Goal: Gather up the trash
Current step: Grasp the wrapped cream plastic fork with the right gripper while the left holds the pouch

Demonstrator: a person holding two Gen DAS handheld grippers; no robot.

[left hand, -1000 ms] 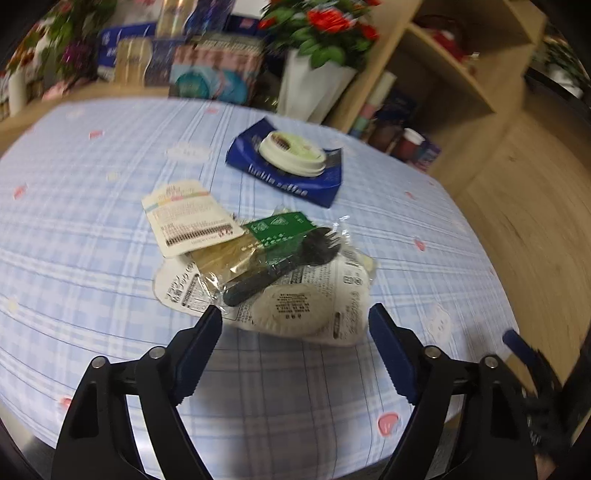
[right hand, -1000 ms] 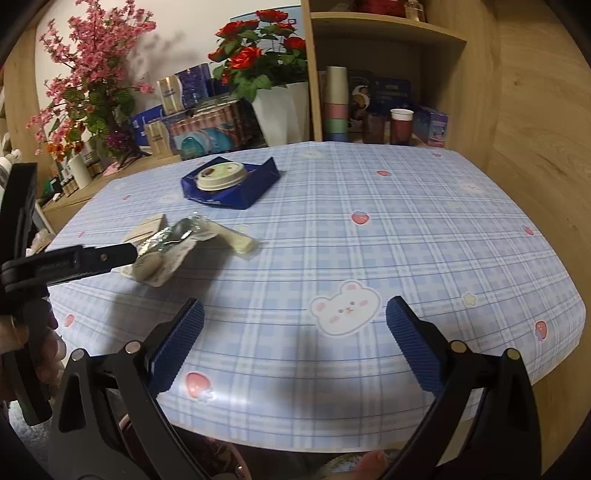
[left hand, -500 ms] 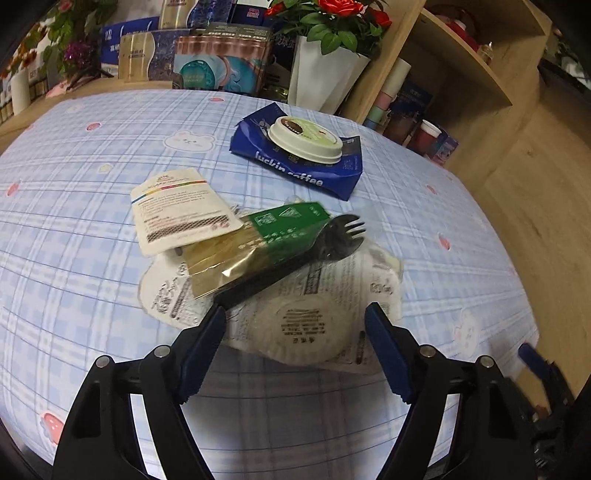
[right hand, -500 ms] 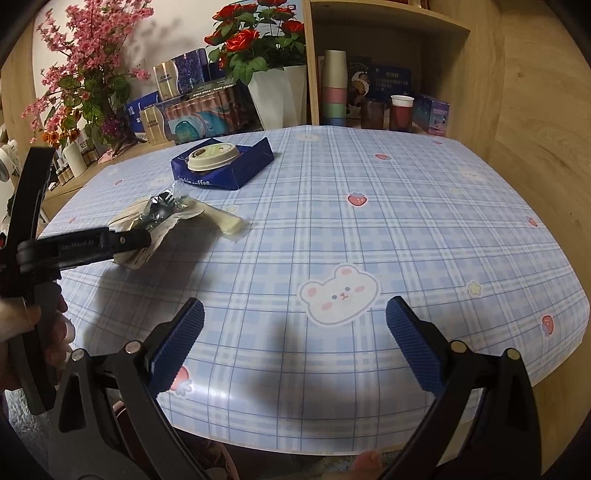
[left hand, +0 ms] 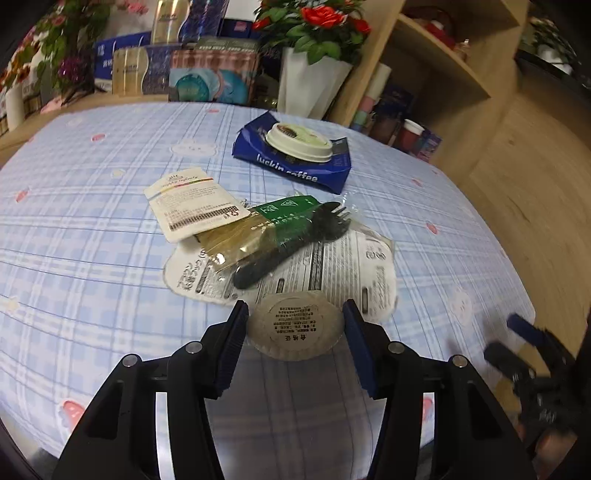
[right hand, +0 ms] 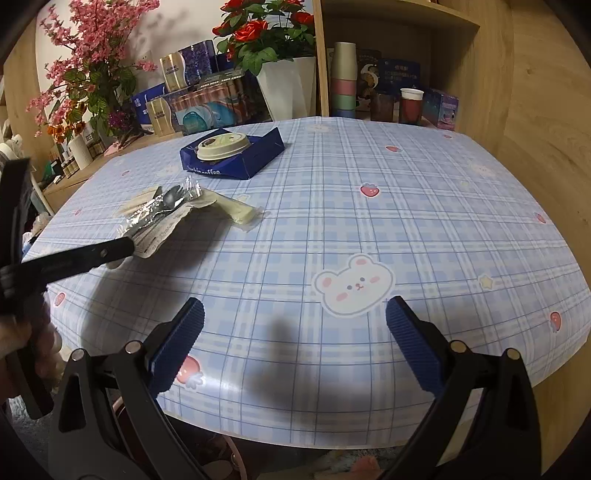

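since a second ago my left gripper (left hand: pixel 293 325) has slid in toward the trash pile, and its jaws have just been closing around the round white paper lid (left hand: pixel 294 329), which now sits between the blue pads; the pads (left hand: pixel 232 343) stand right at its edges, but i cannot tell whether they press it yet. the rest of the pile lies at twelve o'clock from the lid: a printed plastic wrapper (left hand: pixel 343 266), a black plastic spork (left hand: pixel 291 243) across a green-and-gold sachet (left hand: pixel 266 225), and a white label card (left hand: pixel 190 203) at eleven o'clock. further off, toward one o'clock, a cup lid (left hand: pixel 298 142) rests on a blue luckin coffee bag (left hand: pixel 295 166).

my right gripper (right hand: pixel 293 343) hangs released, jaws wide, above bare tablecloth (right hand: pixel 406 206) near the table's front edge, a bear print just at one o'clock of it. the cloth is pale blue plaid with strawberries and bears. behind the table stand a white vase of red roses (right hand: pixel 284 81), pink blossom sprays (right hand: pixel 88 55), boxed goods, and a wooden shelf (right hand: pixel 399 14) with stacked cups (right hand: pixel 344 79).
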